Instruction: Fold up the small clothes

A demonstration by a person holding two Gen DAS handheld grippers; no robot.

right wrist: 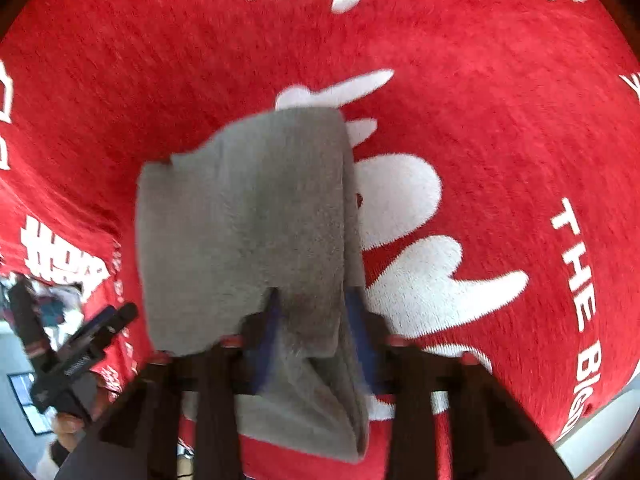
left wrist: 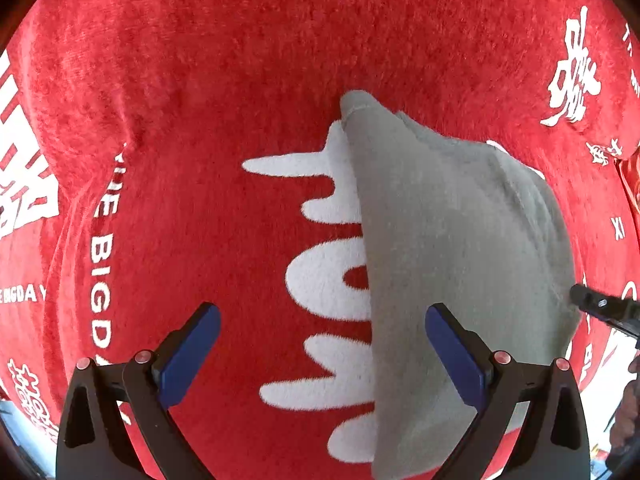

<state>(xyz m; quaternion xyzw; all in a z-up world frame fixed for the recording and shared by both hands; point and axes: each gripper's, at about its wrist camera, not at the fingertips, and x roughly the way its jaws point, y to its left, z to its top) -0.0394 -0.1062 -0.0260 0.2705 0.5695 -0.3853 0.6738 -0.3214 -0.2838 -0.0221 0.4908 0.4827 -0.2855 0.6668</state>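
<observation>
One red plush cloth [left wrist: 224,80] covered the whole surface, filling nearly all of both frames; its pile was short and fuzzy, woven with large white rounded letters, smaller white block letters and white Chinese characters. At the lower left of the right wrist view the cloth dropped over an edge, and beyond it lay a pale floor and a blurred bit of room.

One small grey garment [left wrist: 452,248] lay on the cloth, soft and fleecy, folded into a long, roughly oblong shape with a narrow hemmed corner at its top. In the left wrist view it ran from centre to lower right; in the right wrist view it hung down the middle of the frame.

Two grippers showed, each with black arms and blue pads. The left gripper [left wrist: 322,354] stood with its jaws wide apart at the bottom of its frame, nothing between the pads, the garment's edge passing under its right finger. The right gripper [right wrist: 314,336] had the garment's lower end between its pads, jaws narrow; blur hid whether the pads pressed on the cloth.
</observation>
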